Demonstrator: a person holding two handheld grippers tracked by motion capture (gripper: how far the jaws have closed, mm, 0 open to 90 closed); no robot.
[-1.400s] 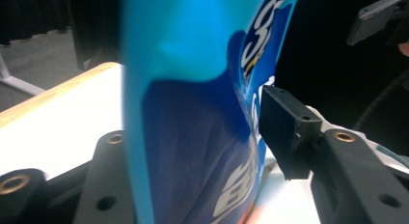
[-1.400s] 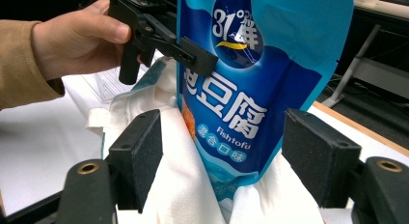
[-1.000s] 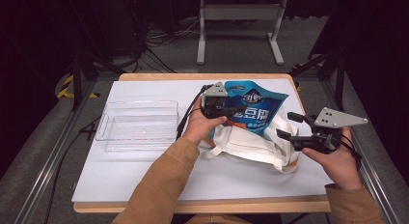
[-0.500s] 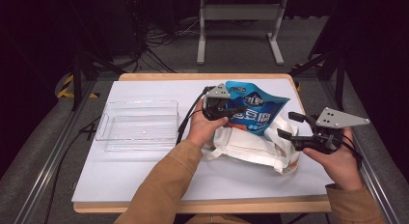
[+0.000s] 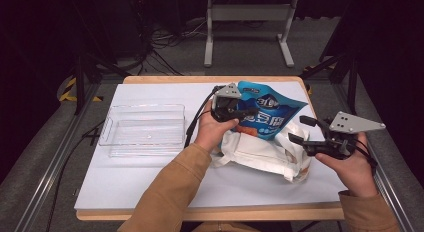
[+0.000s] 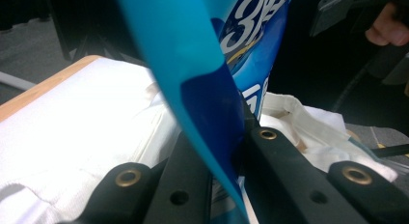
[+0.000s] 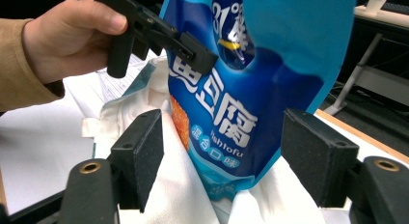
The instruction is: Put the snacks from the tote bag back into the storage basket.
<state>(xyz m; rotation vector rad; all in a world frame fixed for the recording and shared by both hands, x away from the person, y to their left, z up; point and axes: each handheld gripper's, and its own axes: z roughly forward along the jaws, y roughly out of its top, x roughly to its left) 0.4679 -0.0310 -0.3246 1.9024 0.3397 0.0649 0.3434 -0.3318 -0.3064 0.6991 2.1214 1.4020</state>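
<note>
Since a second ago, the blue snack pouch (image 5: pixel 267 114) stands a little higher out of the white cloth bag (image 5: pixel 260 154), and the left gripper's (image 5: pixel 235 112) jaws have just been closing on the pouch's left edge, where they now pinch it tight. In the left gripper view the blue film (image 6: pixel 202 89) runs straight down between the two black jaws, which press against it from both sides.

The pouch stands tilted near the middle of the white-covered table (image 5: pixel 150 182), its lower end tucked into the mouth of the cloth bag, its top leaning toward the far right. The bag lies crumpled on the near side of the pouch, between the two hands.

At the right, the right gripper (image 5: pixel 305 132) is held just beside the bag, its jaws spread wide with nothing between the pads. The right gripper view looks across those open jaws at the pouch (image 7: pixel 246 103) and at the left gripper (image 7: pixel 193 50) clamped on its edge.

A clear plastic tray (image 5: pixel 145 129) sits on the left part of the table, well apart from the bag.
</note>
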